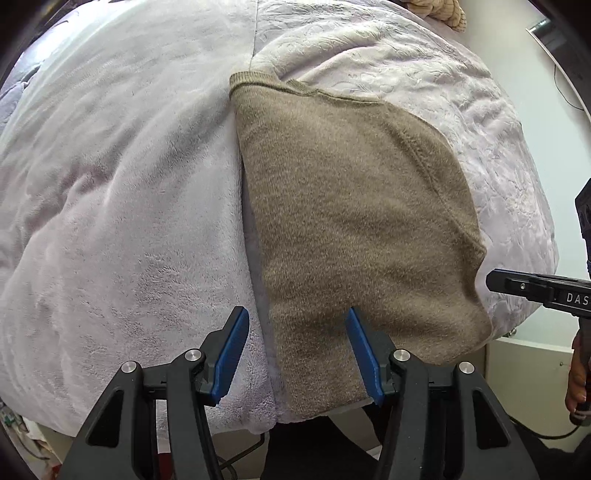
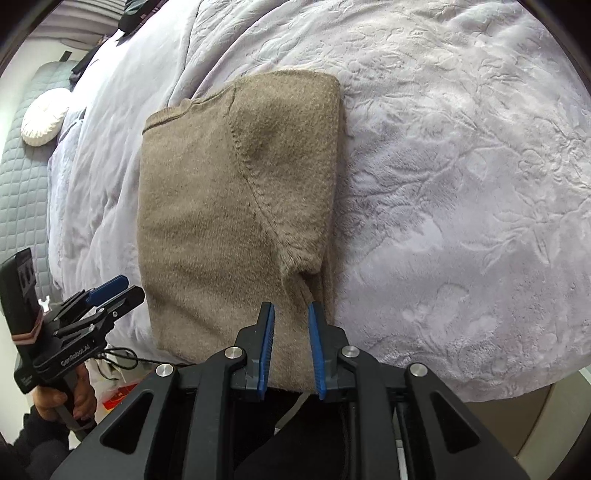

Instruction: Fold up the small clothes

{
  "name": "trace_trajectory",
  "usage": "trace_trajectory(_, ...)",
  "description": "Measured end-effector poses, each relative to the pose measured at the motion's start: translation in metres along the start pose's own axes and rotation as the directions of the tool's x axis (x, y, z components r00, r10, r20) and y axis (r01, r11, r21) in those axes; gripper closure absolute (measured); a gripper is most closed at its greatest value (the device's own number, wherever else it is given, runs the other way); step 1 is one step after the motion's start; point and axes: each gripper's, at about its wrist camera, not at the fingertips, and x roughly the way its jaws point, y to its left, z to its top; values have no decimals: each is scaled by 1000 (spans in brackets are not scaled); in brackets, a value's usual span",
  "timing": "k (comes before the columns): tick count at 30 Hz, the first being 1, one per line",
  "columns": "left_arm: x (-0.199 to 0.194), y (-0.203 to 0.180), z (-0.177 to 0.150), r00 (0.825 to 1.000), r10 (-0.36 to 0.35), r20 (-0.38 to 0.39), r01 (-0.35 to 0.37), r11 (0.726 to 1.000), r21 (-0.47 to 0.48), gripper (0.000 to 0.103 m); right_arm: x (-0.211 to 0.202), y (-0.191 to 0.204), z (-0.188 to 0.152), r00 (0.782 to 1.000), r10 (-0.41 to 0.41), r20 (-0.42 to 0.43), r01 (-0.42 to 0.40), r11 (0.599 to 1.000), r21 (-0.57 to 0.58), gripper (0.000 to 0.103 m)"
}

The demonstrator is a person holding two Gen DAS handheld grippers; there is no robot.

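Jaws of both grippers stood spread, gripping nothing. The left gripper [image 1: 295, 314] hovered over the near left edge of the folded tan sweater [image 1: 351, 221]; the right gripper [image 2: 291, 308] hovered over its near right corner. The sweater lay flat on the lavender blanket [image 2: 461, 184], by the bed's near edge.

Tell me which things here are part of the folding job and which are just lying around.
Part of the job:
- brown sweater, folded lengthwise on the bed
- left tongs, open
- right tongs, open

Just lying about:
- lilac blanket under the sweater
- round white cushion
- grey quilted mattress pad
- tan knitted item at the far edge
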Motion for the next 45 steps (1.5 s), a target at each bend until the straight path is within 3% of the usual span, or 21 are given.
trace_trajectory(11, -14, -2, 12, 998, 60, 8, -59, 998, -33, 46, -9, 20, 13, 999, -21, 35, 20, 1000, 7, 81)
trace_trajectory(12, -15, -3, 14, 998, 68, 7, -68, 997, -34, 46, -11, 22, 15, 999, -24, 40, 24, 1000, 5, 76)
trace_trajectory(14, -16, -4, 17, 997, 73, 11, -73, 996, -41, 42, -15, 28, 19, 998, -37, 55, 37, 999, -3, 49)
trace_trajectory(15, -18, -5, 18, 997, 79, 18, -78, 996, -45, 31, -17, 31, 20, 997, -43, 62, 43, 999, -8, 29)
trace_trajectory(16, -19, -5, 19, 996, 84, 25, -83, 995, -49, 4, -19, 34, 21, 996, -48, 72, 49, 999, -14, 24)
trace_trajectory(17, -23, -5, 20, 994, 99, 49, -96, 994, -58, 0, -22, 38, 23, 995, -52, 85, 54, 998, -22, 24)
trace_trajectory(26, -24, -15, 23, 988, 147, 56, -144, 988, -46, 0, -31, 57, 27, 968, -189, 163, 202, 977, -69, 7)
trace_trajectory(27, -23, -15, 23, 987, 150, 51, -147, 988, -50, 0, -31, 59, 27, 963, -213, 165, 228, 971, -76, 1)
trace_trajectory(29, -24, -15, 23, 987, 152, 43, -149, 987, -56, 0, -28, 61, 26, 952, -256, 168, 273, 958, -85, 0)
trace_trajectory(35, -24, -18, 25, 981, 187, 43, -185, 982, -47, 0, -22, 60, 27, 953, -270, 134, 279, 959, -51, 0)
trace_trajectory(45, -26, -16, 30, 974, 221, 43, -218, 974, -59, 0, -27, 62, 25, 929, -338, 154, 347, 937, -35, 0)
